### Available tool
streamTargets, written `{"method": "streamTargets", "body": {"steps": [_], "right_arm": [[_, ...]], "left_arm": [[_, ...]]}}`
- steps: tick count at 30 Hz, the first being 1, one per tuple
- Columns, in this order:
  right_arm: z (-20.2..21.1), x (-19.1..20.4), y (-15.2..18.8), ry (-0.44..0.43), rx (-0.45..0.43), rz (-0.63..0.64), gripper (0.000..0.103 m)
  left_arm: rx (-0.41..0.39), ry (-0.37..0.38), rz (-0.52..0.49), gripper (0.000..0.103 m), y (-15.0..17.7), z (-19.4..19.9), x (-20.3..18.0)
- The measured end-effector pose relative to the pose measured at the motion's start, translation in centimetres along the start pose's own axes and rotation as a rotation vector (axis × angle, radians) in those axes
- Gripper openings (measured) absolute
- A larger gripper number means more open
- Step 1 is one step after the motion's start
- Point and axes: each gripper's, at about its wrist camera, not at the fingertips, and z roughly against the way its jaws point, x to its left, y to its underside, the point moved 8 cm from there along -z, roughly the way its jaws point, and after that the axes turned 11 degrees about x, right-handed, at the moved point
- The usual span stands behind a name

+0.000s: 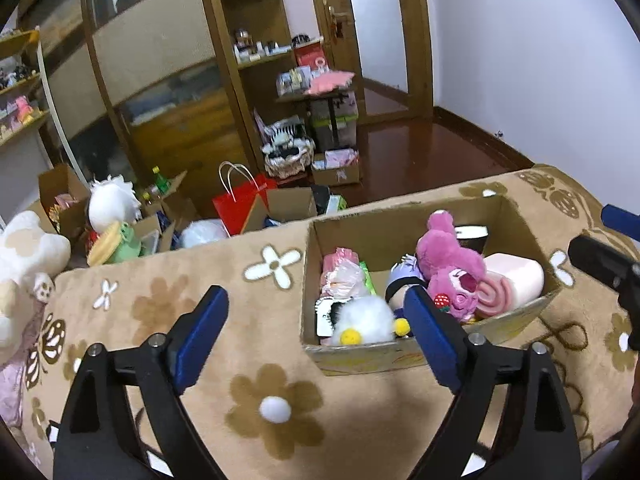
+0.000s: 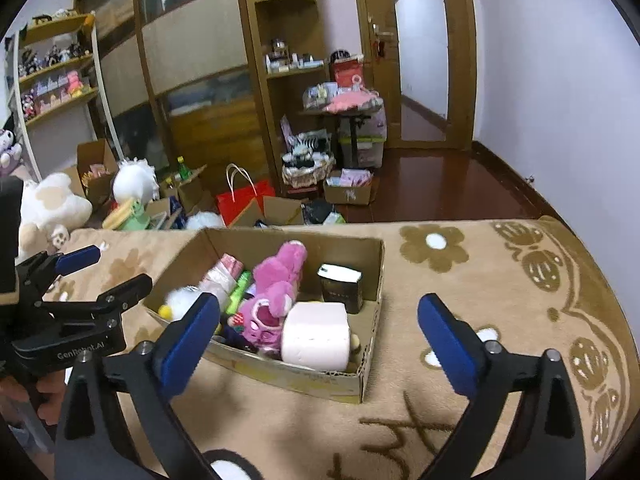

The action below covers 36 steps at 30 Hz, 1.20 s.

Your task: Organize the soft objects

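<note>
Brown cardboard box (image 1: 516, 216) already holds my pink plush bear (image 1: 452, 264). A white pompom (image 1: 275, 409) waits at six o'clock; both tongs, left (image 1: 316, 316) and right (image 2: 318, 320), gape wide, empty.

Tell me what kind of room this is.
Probably a lived-in bedroom or hobby room at home: a flower-patterned blanket carries a cardboard box of plush toys, wooden shelves display figurines, and more boxes and a red gift bag crowd the wooden floor.

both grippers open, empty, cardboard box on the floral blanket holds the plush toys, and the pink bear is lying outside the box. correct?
One error: the pink bear lies inside the cardboard box, as the right wrist view shows. Otherwise right: left gripper and right gripper are open and empty, on the floral blanket.
</note>
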Motion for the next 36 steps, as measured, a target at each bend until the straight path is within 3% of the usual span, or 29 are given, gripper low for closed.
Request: {"method": "streamTargets", "body": {"steps": [12,22,36], "right_arm": [[7.6,0.7,0.0,0.024,-0.078,0.002,0.103],[12.8,1.4,2.6,0.058,-0.141,0.008,0.103],[16.4,1.1,6.0,0.080,-0.236,-0.012,0.103]], "left_arm": [[-0.129,0.004,0.011,0.102,0.7,8.5,1.2],[-0.237,0.003,0.066,0.102,3.0,14.2,3.2],[-0.269,0.011,0.036,0.102,6.6,15.5,2.6]]}}
